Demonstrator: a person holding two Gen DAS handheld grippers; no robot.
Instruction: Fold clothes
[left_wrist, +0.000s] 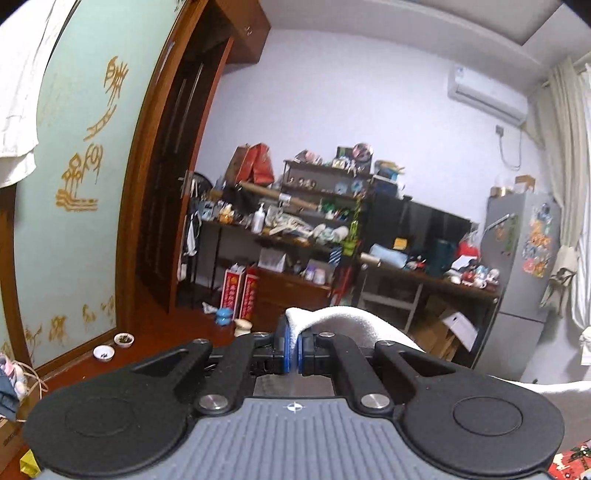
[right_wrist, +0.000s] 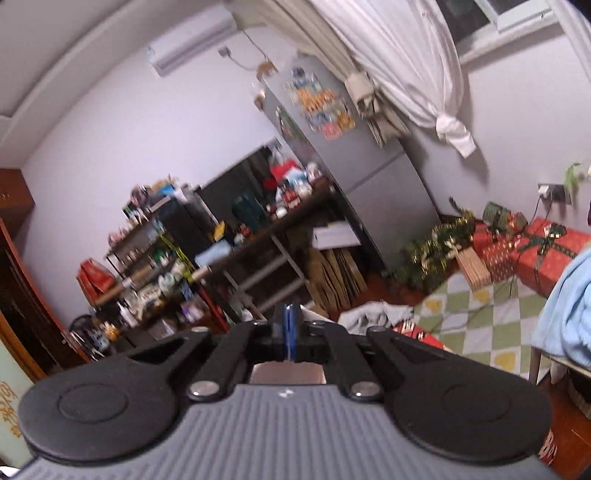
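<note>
A fold of white cloth (left_wrist: 332, 319) is pinched between the closed pads of the left gripper (left_wrist: 293, 345), in front of the cluttered shelves (left_wrist: 295, 206). The right gripper (right_wrist: 290, 334) is shut too; cloth within cannot be made out. Two small bowls (left_wrist: 112, 347), left of those shelves, seemingly hold dark bits.

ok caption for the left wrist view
Left gripper shut on a white cloth, raised toward cluttered shelves.

A white garment (left_wrist: 332, 317) drapes rightward from its pinched edge, its far end hanging out of view.
</note>
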